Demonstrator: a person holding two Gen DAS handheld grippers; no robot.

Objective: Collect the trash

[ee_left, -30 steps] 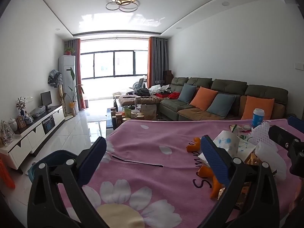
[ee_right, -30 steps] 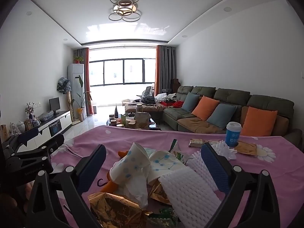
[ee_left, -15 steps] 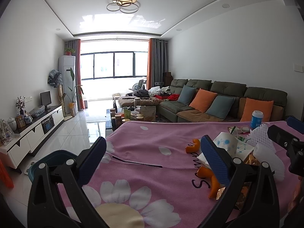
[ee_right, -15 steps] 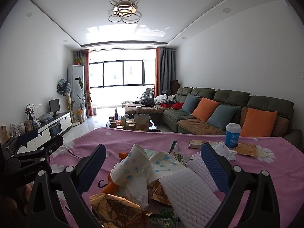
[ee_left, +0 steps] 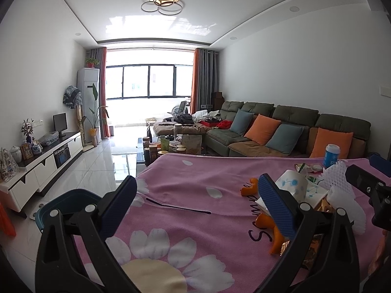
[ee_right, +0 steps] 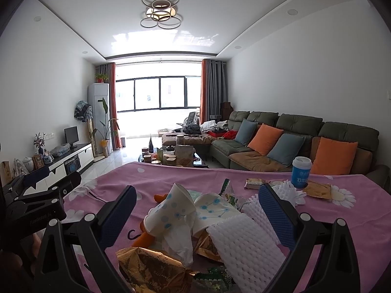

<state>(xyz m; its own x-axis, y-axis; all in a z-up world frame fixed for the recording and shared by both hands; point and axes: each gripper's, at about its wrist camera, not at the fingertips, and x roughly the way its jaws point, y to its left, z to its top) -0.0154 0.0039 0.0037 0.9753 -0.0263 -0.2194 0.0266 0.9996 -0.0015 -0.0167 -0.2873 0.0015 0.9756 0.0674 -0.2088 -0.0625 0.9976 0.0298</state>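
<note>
Both our left gripper (ee_left: 198,200) and right gripper (ee_right: 195,207) are wide apart, empty. Closing on the crumpled white paper cup (ee_right: 168,210), we may drag neighbouring white foam netting (ee_right: 244,244) along.

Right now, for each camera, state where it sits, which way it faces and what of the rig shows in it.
Left wrist: on the left tongs, open, facing across the pink tablecloth toward the window; the right tongs show at the right edge.
Right wrist: on the right tongs, open, over the trash pile, facing the window; the left tongs show at left.
Shared: the patterned paper cup, blue cup, sofa.
</note>
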